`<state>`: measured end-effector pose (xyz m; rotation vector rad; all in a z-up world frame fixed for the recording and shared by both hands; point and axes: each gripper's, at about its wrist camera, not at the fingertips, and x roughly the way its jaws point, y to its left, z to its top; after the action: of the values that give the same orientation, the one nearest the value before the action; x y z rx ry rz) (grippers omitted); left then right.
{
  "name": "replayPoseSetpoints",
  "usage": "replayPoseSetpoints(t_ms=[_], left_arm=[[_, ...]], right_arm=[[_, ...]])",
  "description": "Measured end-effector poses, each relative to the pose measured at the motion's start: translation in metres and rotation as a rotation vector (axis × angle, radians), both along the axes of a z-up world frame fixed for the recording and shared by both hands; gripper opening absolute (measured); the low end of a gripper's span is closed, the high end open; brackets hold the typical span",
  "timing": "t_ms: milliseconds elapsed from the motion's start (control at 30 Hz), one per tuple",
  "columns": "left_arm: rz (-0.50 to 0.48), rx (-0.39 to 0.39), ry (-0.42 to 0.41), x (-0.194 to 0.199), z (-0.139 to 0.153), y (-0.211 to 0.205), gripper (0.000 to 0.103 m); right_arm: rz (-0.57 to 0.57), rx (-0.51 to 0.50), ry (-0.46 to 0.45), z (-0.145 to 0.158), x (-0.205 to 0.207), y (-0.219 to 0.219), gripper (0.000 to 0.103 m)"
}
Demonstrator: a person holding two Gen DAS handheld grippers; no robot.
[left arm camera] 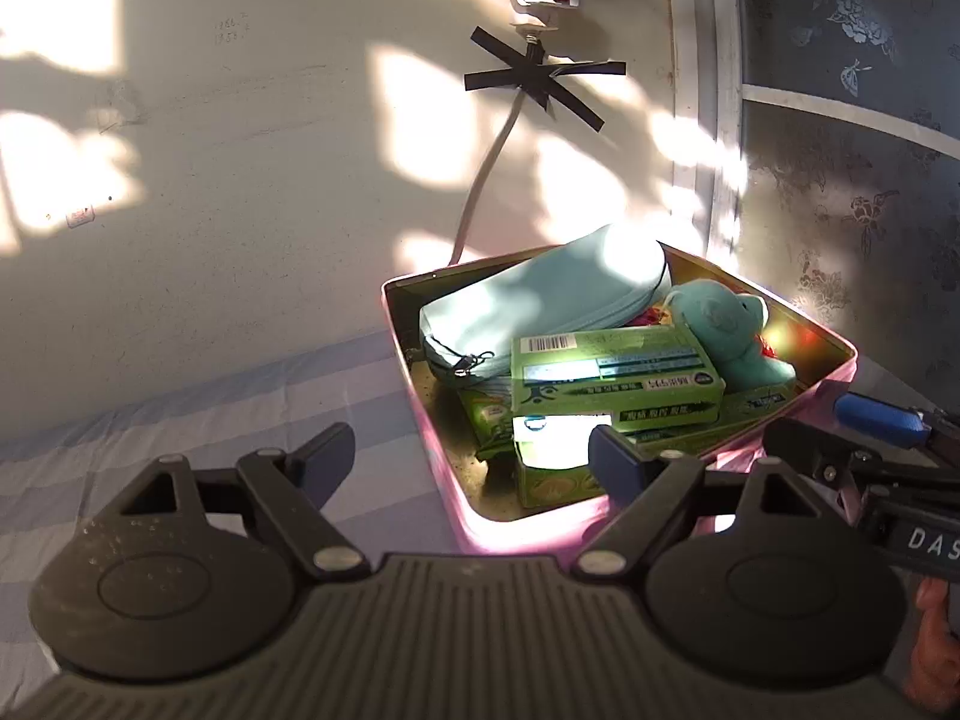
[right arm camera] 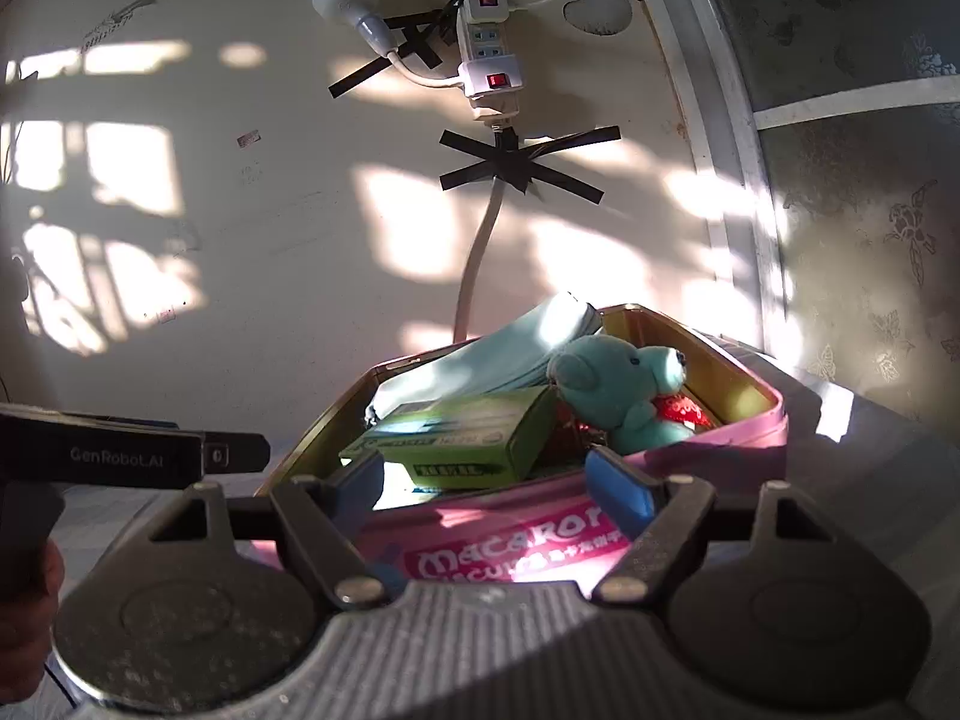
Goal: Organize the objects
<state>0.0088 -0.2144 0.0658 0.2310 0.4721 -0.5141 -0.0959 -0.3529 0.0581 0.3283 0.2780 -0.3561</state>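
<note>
A pink tin box [left arm camera: 528, 531] [right arm camera: 744, 429] stands on the bed by the wall. In it lie a light blue zip pouch [left arm camera: 540, 300] [right arm camera: 480, 366], several green cartons [left arm camera: 618, 378] [right arm camera: 462, 441] and a teal plush bear [left arm camera: 732, 330] [right arm camera: 618, 390]. My left gripper [left arm camera: 474, 456] is open and empty, over the box's near left corner. My right gripper [right arm camera: 486, 480] is open and empty, at the box's near wall. Its blue fingertip [left arm camera: 876, 417] shows at the box's right in the left wrist view.
The bed has a blue and grey checked sheet [left arm camera: 210, 420]. A power strip [right arm camera: 489, 60] with a cable [left arm camera: 486, 180] is taped to the wall behind the box. A patterned panel [left arm camera: 852, 180] stands at the right.
</note>
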Motion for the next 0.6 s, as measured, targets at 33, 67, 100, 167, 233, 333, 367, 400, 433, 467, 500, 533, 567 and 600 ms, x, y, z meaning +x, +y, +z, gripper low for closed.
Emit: replayPoseSetpoints(t_ms=[33, 67, 100, 167, 233, 333, 367, 400, 433, 467, 500, 533, 567, 600], left_arm=[[0.006, -0.002, 0.002, -0.004, -0.001, 0.004, 0.088], [0.018, -0.006, 0.007, -0.009, -0.003, 0.009, 0.091], [0.03, -0.01, 0.013, -0.013, -0.005, 0.013, 0.094], [0.047, -0.013, 0.028, -0.02, -0.009, 0.019, 0.094], [0.059, -0.01, 0.045, -0.026, -0.013, 0.025, 0.097], [0.08, 0.002, 0.045, -0.034, -0.017, 0.031, 0.101], [0.093, 0.006, 0.039, -0.038, -0.019, 0.033, 0.103], [0.101, 0.006, 0.035, -0.041, -0.02, 0.035, 0.103], [0.109, 0.006, 0.035, -0.043, -0.021, 0.038, 0.103], [0.118, 0.004, 0.036, -0.045, -0.023, 0.041, 0.103], [0.129, 0.002, 0.037, -0.047, -0.024, 0.043, 0.103], [0.141, -0.001, 0.037, -0.05, -0.026, 0.046, 0.103], [0.15, -0.003, 0.036, -0.052, -0.027, 0.048, 0.103], [0.158, -0.007, 0.034, -0.054, -0.028, 0.051, 0.103]], right_arm=[[0.0, 0.008, 0.0, 0.0, -0.005, 0.004, 0.077], [0.002, 0.016, 0.001, -0.001, -0.009, 0.009, 0.077], [0.003, 0.021, 0.001, -0.002, -0.012, 0.012, 0.077], [0.005, 0.034, 0.003, -0.003, -0.018, 0.022, 0.077], [0.017, 0.05, 0.006, -0.003, -0.021, 0.028, 0.078], [0.03, 0.076, -0.001, -0.003, -0.027, 0.038, 0.081], [0.036, 0.085, -0.004, -0.003, -0.029, 0.041, 0.081], [0.041, 0.091, -0.004, -0.003, -0.031, 0.043, 0.082], [0.046, 0.095, -0.004, -0.004, -0.033, 0.047, 0.082], [0.048, 0.096, -0.003, -0.004, -0.035, 0.05, 0.082], [0.05, 0.095, -0.001, -0.004, -0.036, 0.052, 0.082], [0.051, 0.093, 0.0, -0.004, -0.038, 0.056, 0.082], [0.05, 0.091, 0.0, -0.005, -0.041, 0.06, 0.082], [0.05, 0.091, -0.001, -0.005, -0.043, 0.061, 0.082]])
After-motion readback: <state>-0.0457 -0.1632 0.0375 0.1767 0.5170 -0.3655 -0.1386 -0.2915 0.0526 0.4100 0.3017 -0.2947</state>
